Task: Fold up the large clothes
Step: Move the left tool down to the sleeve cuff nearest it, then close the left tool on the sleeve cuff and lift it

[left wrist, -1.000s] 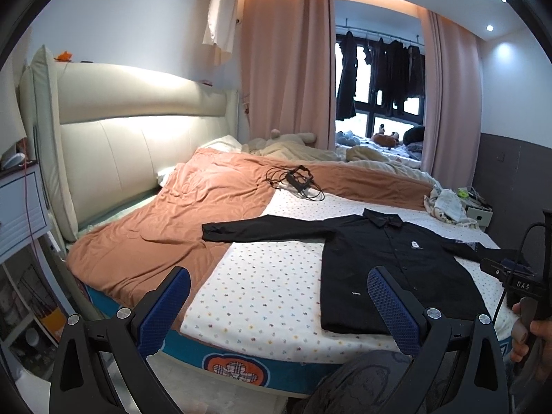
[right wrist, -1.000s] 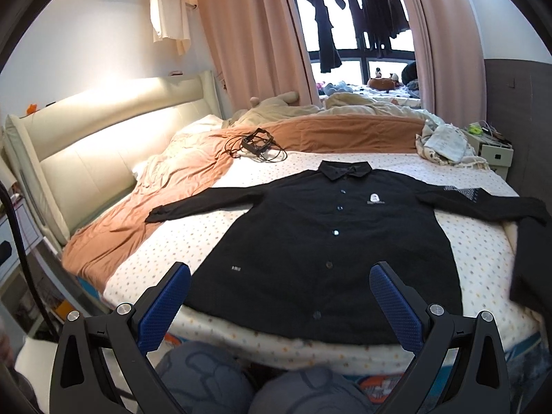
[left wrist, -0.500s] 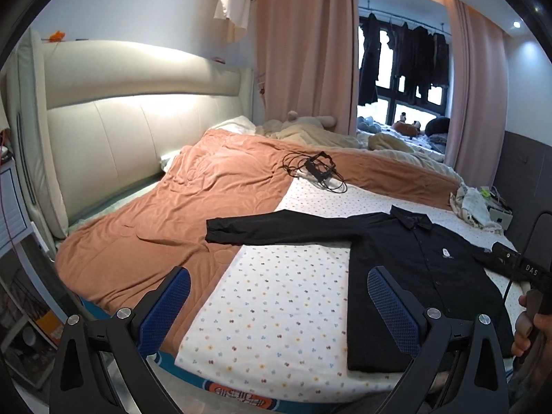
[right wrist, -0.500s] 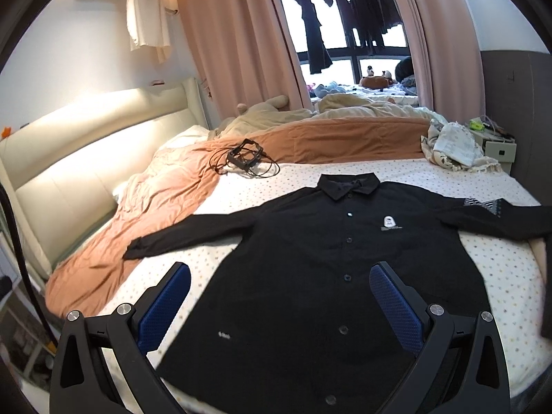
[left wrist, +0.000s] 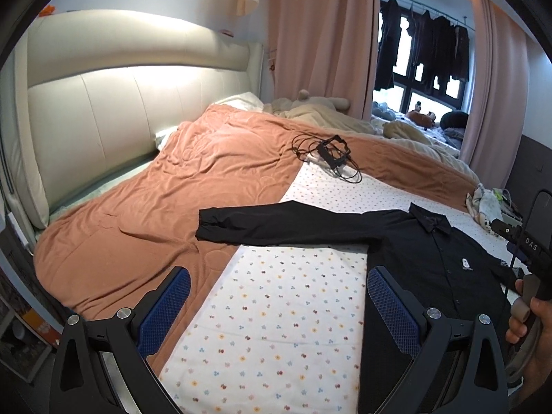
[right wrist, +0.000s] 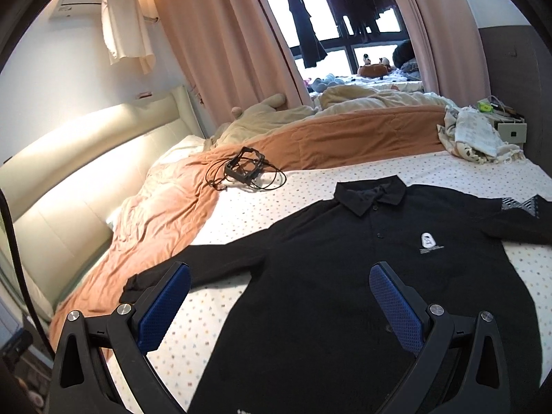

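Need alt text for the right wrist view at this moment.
A black long-sleeved shirt lies face up, sleeves spread, on a dotted white sheet; the open right gripper hovers over it. Behind lie an orange blanket and tangled cables.

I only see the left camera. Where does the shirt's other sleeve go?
Observer: In the right view, the shirt has its other sleeve spread flat toward the right edge, with a white pattern on it.
Operator: Is the right gripper holding anything?
Observer: No. The right gripper is open above the shirt's front, fingers empty.
Operator: What's on the wall?
Observer: A white cloth hangs over an air conditioner.
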Demonstrator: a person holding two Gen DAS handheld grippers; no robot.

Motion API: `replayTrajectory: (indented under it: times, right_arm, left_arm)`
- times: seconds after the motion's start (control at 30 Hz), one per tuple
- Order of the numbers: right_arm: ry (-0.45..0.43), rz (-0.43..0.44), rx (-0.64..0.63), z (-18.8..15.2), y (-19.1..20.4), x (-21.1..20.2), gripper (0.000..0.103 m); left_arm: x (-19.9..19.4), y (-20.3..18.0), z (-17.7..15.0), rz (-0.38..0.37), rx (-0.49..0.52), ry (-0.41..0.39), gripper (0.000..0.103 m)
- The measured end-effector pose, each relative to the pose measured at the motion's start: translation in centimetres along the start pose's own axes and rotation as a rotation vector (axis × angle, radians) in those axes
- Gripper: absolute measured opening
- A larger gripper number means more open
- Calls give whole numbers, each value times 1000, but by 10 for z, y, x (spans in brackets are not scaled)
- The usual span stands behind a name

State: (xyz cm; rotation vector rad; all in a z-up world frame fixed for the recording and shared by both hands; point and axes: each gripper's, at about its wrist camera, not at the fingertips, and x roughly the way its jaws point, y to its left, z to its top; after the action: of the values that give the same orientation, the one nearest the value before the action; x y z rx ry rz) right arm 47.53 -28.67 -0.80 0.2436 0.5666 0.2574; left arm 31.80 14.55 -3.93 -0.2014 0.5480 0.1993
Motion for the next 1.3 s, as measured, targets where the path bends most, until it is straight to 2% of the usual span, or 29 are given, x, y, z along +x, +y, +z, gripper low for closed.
replayTrajectory:
  times: [0.2, 0.27, 0.37, 0.47, 0.57, 0.7, 0.87, 1.07, 1.13, 1.23, 1.3]
  right_arm:
    - [48, -28, 73, 7, -6, 61, 103]
    - [72, -31, 98, 5, -7, 85, 103]
    - [139, -25, 61, 3, 0, 120, 103]
    - [189, -31, 36, 0, 9, 153, 103]
    - [225, -29, -5, 0, 18, 176, 103]
    - [254, -20, 3, 2, 16, 203, 102]
    - [299, -6, 50, 8, 4, 239, 76]
    - [349, -22, 71, 8, -7, 275, 56]
    - [398, 27, 93, -1, -9, 291, 55]
    - [530, 84, 157, -27, -17, 319, 55]
    - [508, 110, 203, -30, -23, 318, 55]
  left_arm:
    - [56, 14, 8, 31, -45, 66, 102]
    - [75, 20, 9, 44, -59, 93, 98]
    - [106, 31, 12, 63, -85, 133, 94]
    - [136, 43, 18, 69, -156, 152, 86]
    - [166, 55, 21, 72, -231, 183, 80]
    - [203, 64, 25, 78, -261, 230, 74]
    - [247, 76, 26, 63, -316, 293, 73]
    - [298, 83, 18, 50, -363, 383, 71]
    - [316, 85, 14, 86, -347, 424, 71]
    - [337, 93, 7, 117, -357, 470, 71]
    - [340, 94, 9, 135, -339, 446, 71]
